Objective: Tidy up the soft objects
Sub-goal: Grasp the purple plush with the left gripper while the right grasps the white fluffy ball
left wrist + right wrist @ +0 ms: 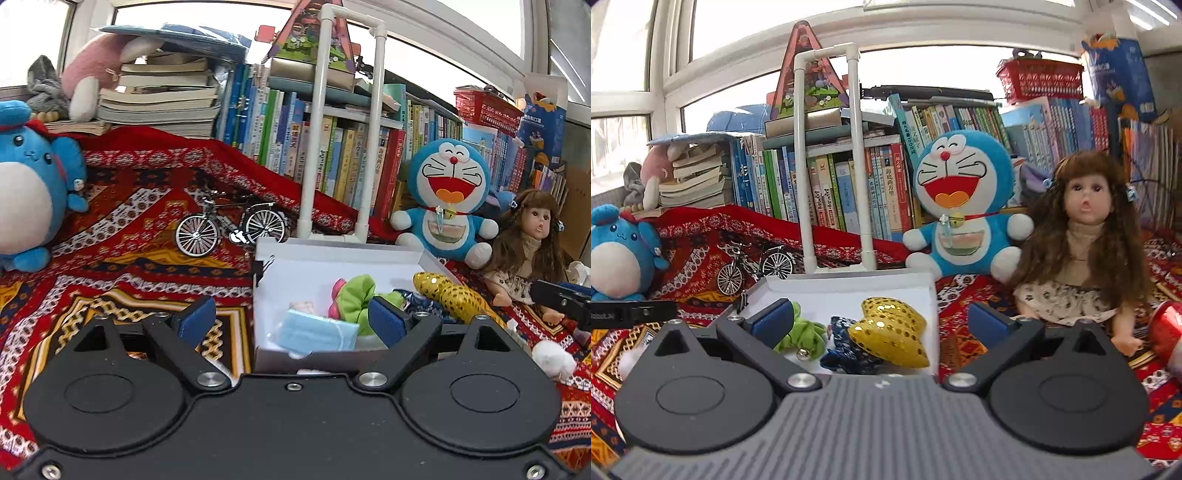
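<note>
At nine o'clock in the left wrist view sits a round blue-and-white plush creature (27, 184) on the red patterned woven cloth (122, 266), with a small metal model bicycle (231, 227) toward eleven o'clock. The left gripper (291, 319) hovers with jaws apart and empty over the near edge of the shallow white cardboard box (332, 254). Inside lie a light blue face mask (317, 334), a lime green fabric scrunchie (354, 297) and a gold sequined fabric piece (448, 295) at the box's right edge. At two o'clock sit a blue Doraemon plush (448, 199) and a brown-haired doll (528, 236). The right gripper (884, 319) is likewise spread and empty above the box.
</note>
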{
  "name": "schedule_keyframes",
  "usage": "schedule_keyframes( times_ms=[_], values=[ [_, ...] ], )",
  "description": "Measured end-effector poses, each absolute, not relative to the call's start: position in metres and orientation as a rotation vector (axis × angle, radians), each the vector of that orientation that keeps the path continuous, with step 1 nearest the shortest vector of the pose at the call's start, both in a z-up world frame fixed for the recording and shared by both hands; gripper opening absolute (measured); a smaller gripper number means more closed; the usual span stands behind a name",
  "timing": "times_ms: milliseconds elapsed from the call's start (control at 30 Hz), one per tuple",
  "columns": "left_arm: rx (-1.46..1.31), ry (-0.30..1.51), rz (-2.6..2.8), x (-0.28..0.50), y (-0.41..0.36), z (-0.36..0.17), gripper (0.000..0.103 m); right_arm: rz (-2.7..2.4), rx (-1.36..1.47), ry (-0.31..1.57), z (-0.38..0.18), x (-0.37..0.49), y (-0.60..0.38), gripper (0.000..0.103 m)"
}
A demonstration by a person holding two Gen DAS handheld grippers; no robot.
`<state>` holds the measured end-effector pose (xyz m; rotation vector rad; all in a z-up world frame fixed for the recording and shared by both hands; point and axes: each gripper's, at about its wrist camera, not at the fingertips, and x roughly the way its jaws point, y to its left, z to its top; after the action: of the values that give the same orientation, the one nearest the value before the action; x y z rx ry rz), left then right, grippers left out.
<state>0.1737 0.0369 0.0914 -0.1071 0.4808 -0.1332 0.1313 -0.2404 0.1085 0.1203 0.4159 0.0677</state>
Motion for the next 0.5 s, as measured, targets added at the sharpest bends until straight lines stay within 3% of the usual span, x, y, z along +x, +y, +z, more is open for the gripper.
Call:
schedule_keyframes(
  times_ms=[500],
  values=[
    [-0.116, 0.447, -0.046, 0.107, 0.061, 0.064, 0.091, -0.024, 0.035, 0.451, 0.075, 0.088, -0.250, 0.103]
  ],
)
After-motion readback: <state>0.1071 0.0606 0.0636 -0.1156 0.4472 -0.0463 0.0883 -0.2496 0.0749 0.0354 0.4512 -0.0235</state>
